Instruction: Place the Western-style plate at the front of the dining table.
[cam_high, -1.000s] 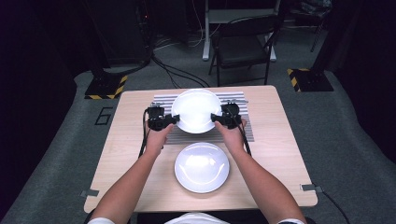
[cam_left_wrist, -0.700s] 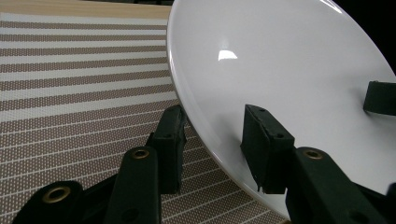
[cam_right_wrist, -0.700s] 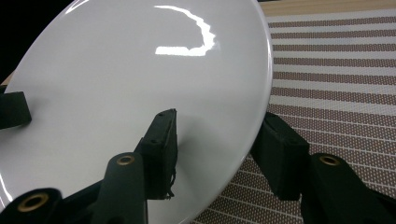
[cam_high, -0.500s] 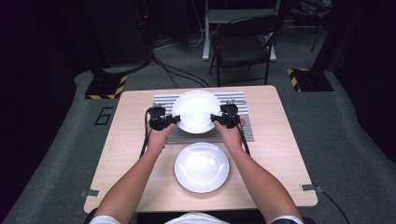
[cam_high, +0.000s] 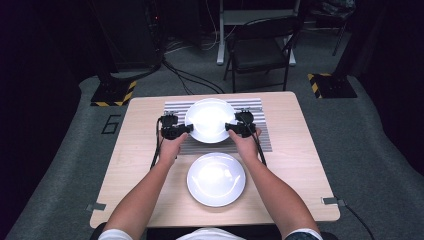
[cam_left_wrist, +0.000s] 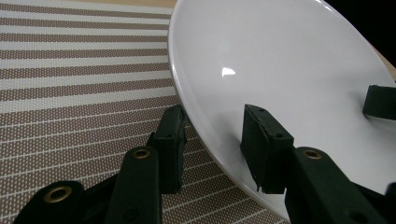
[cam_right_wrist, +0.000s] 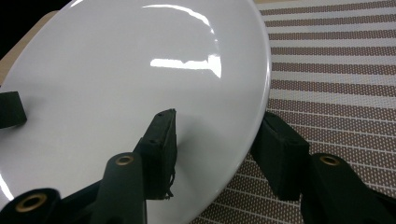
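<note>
Clamping the rim from opposite sides, the jaws of the left gripper (cam_high: 183, 129) and the right gripper (cam_high: 231, 127) each pinch the round glossy white ceramic plate (cam_high: 210, 119), one jaw above and one beneath. It sits over the brown-and-white striped woven placemat (cam_high: 258, 136) on the pale wooden counter (cam_high: 300, 150). A second round white plate (cam_high: 216, 179) lies nearer the person

two white plates (cam_high: 210, 119), one striped mat (cam_high: 260, 140), one table (cam_high: 300, 165)

Black hand-held gripper (cam_high: 183, 129) jaws w/ brass rivets, black cables, white sleeves (cam_high: 114, 234)
</note>
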